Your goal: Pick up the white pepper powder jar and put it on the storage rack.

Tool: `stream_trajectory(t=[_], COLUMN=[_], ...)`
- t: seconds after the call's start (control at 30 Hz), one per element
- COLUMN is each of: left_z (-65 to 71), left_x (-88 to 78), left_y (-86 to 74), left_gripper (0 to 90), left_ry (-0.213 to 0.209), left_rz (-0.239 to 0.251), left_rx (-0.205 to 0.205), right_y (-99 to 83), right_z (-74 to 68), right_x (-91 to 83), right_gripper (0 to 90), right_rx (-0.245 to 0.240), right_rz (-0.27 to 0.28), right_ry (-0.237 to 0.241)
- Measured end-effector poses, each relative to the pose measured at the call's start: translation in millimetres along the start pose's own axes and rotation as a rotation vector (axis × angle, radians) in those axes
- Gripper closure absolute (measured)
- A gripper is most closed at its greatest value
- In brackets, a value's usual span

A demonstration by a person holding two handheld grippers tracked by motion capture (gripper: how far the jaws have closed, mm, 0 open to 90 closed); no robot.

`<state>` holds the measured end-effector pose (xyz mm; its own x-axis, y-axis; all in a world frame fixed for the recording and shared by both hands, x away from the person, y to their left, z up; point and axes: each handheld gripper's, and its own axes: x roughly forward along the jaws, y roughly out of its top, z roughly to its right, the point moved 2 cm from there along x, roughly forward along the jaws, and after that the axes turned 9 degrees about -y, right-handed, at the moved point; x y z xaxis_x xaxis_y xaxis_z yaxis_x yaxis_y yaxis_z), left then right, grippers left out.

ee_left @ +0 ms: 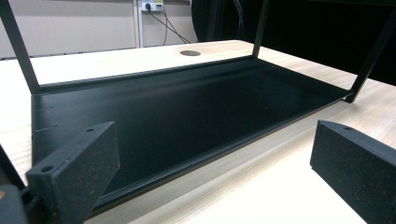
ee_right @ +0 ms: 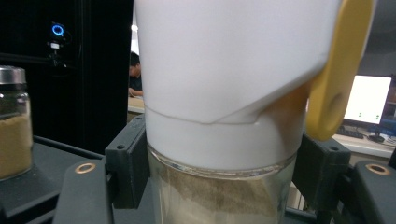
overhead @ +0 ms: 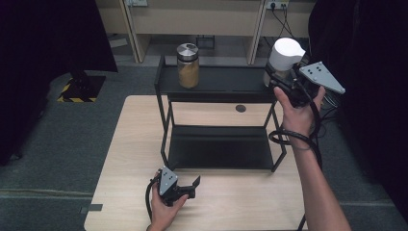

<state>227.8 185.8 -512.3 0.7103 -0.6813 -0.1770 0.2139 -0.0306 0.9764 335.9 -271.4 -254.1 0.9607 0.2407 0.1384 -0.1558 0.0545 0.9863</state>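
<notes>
We counted two jars, one black two-level rack (overhead: 166, 82) and two grippers on the pale wooden desk (overhead: 120, 159). Our right gripper (overhead: 278, 77) was closed on the jar with the white lid (overhead: 285, 54), its pads pressing the glass just under the lid; in the right gripper view that jar (ee_right: 219, 191) stood upright between the black pads (ee_right: 126, 163), brownish powder showing through the glass and a yellow flap (ee_right: 338, 70) hanging at the lid's side. We held it at the right end of the rack's upper shelf; whether its base rested on the shelf we could not tell. The second jar, with a metal lid (overhead: 188, 66), stood on the same shelf well to the left of this gripper, and showed at the left edge of the right gripper view (ee_right: 14, 126), filled with a tan powder.

Our left gripper (overhead: 192, 185) lay low at the near edge of the desk, jaws spread wide with nothing between them. Just ahead of it was the rack's lower shelf (ee_left: 187, 107), bare and dark.
</notes>
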Motion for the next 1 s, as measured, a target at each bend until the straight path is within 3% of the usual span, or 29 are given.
stream_trajectory(t=[0.63, 1.0], left_z=[-0.2, -0.2], left_x=[0.0, 0.2], left_y=[0.2, 0.6], left_gripper=[0.6, 0.7], left_ry=[-0.003, -0.004], left_rz=[-0.002, -0.005], left_rx=[0.001, 0.004], right_y=[-4.6, -6.6], right_z=[-0.2, 7.3], right_x=[11.5, 22.0], right_gripper=[30.9, 30.7], right_rx=[0.006, 0.086], right_rz=[-0.026, -0.049], right_ry=[-0.002, 0.014])
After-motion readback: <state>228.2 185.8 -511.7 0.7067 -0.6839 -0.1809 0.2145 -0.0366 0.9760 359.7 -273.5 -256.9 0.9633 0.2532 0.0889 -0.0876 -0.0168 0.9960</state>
